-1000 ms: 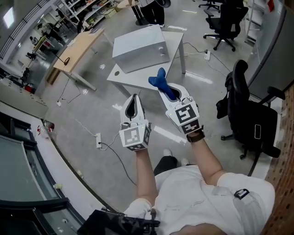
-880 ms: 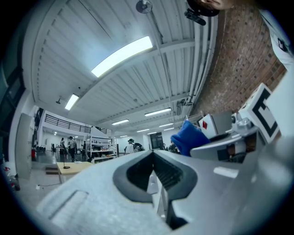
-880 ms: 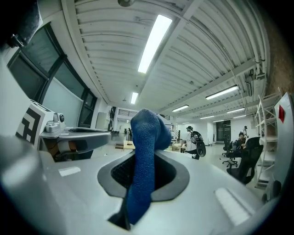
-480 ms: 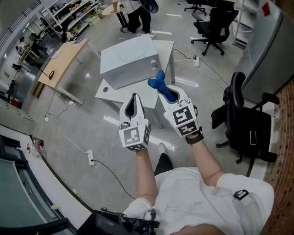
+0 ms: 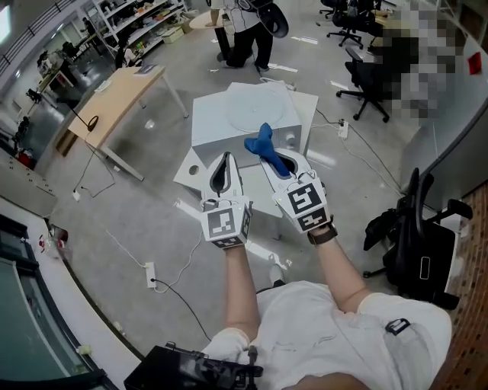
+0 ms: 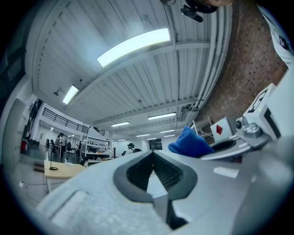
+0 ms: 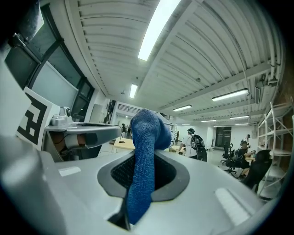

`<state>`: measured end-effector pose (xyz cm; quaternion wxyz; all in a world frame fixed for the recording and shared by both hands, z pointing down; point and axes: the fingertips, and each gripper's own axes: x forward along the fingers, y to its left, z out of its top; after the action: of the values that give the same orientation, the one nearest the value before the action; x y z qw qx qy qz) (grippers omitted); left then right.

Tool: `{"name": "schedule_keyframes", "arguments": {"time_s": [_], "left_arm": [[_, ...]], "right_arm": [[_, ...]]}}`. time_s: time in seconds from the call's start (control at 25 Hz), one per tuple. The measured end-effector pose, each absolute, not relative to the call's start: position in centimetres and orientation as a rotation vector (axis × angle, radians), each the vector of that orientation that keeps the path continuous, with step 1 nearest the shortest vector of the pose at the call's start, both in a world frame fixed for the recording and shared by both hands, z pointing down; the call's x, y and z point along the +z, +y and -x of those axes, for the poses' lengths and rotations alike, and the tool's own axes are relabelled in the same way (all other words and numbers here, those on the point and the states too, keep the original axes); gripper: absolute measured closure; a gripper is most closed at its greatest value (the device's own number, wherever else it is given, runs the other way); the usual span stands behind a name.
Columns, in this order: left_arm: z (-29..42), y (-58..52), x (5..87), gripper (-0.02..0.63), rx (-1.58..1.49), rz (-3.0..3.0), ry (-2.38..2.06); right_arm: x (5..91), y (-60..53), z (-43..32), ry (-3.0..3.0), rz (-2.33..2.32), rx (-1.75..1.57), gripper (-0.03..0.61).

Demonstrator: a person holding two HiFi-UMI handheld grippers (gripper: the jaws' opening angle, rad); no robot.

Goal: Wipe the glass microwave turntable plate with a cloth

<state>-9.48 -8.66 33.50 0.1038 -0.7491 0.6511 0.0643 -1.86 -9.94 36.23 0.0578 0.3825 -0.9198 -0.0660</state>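
A white microwave [image 5: 229,126] stands on a small white table [image 5: 191,164] ahead of me, and a pale round plate [image 5: 259,113] lies flat on its top. My right gripper [image 5: 271,155] is shut on a blue cloth [image 5: 262,142], which sticks out past its tips above the microwave's near edge. In the right gripper view the cloth [image 7: 143,160] hangs through the right gripper [image 7: 146,158]. My left gripper [image 5: 223,160] is shut and holds nothing, just left of the right one and short of the microwave. The left gripper [image 6: 154,156] sees the cloth [image 6: 190,142] at its right.
A wooden desk [image 5: 126,80] stands to the left. Black office chairs are at the right [image 5: 423,236] and far back [image 5: 366,72]. A power strip [image 5: 150,274] and cables lie on the floor. A person [image 5: 255,23] stands beyond the table.
The microwave and table have come nearer and now sit right in front of both grippers. The grippers keep their pose; the right one still holds the cloth.
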Motion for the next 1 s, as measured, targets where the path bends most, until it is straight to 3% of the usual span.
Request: {"name": "schedule_keyframes", "arguments": {"time_s": [0.32, 0.68, 1.0], "left_arm": [[14.1, -14.2, 34.3, 0.615, 0.232, 2.279, 1.967], [15.7, -24.1, 36.0, 0.615, 0.164, 2.222, 1.978], [16.9, -33.4, 34.8, 0.615, 0.115, 2.161, 2.000]], "right_arm": [[38.3, -15.5, 6.1, -2.796, -1.146, -0.131, 0.514], [37.3, -27.6, 4.8, -2.844, -1.304, -0.007, 0.522], [33.2, -39.0, 2.8, -2.875, -1.231, -0.198, 0.523]]}}
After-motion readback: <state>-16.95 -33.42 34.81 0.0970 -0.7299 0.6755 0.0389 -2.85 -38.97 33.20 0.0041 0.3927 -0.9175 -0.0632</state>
